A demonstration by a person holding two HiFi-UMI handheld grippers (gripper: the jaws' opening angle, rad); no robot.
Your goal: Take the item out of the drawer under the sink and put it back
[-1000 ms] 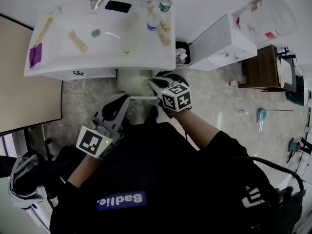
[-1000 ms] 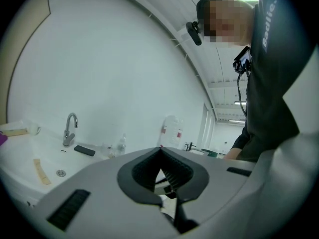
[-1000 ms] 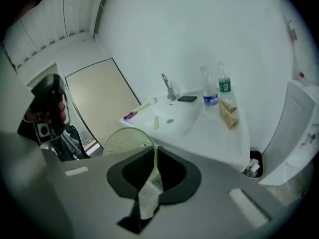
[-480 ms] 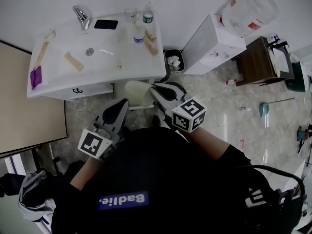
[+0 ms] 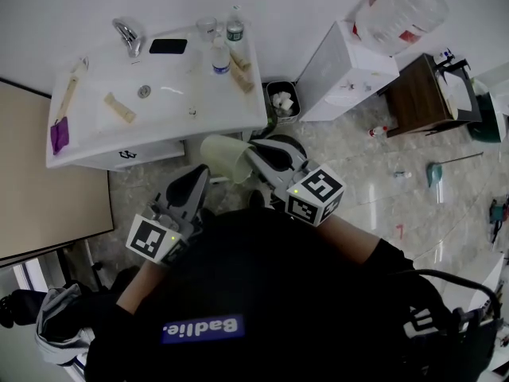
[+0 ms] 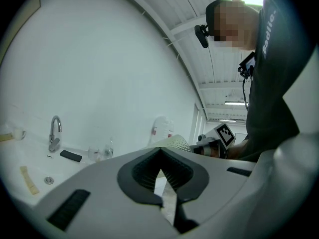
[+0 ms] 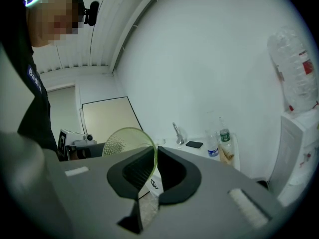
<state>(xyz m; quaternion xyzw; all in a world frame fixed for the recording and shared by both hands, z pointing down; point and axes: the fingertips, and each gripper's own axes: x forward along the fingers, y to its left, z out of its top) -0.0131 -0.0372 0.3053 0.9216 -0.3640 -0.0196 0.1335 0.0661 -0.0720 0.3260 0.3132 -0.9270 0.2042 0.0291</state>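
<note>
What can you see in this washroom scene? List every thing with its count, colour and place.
sink: one, white, against the wall
faucet: one, silver, back of sink
phone: one, black, beside faucet
bottles: two, clear, past the phone
bin: one, dark, floor beside sink
water dispenser: one, white, beside bin
table: one, brown, beyond dispenser
cup: one, pale green, held before the sink
left gripper: one, grey, fingers shut, empty
right gripper: one, grey, fingers shut on cup's rim

Pale yellow-green translucent plastic cup (image 5: 223,156), dotted base. Right gripper (image 7: 153,151): grey body, black pads, black-on-white marker cube. White sink counter (image 5: 238,110); flat black phone (image 5: 168,46); purple cloth (image 5: 59,136). Dark brown wooden side table (image 5: 421,102).
</note>
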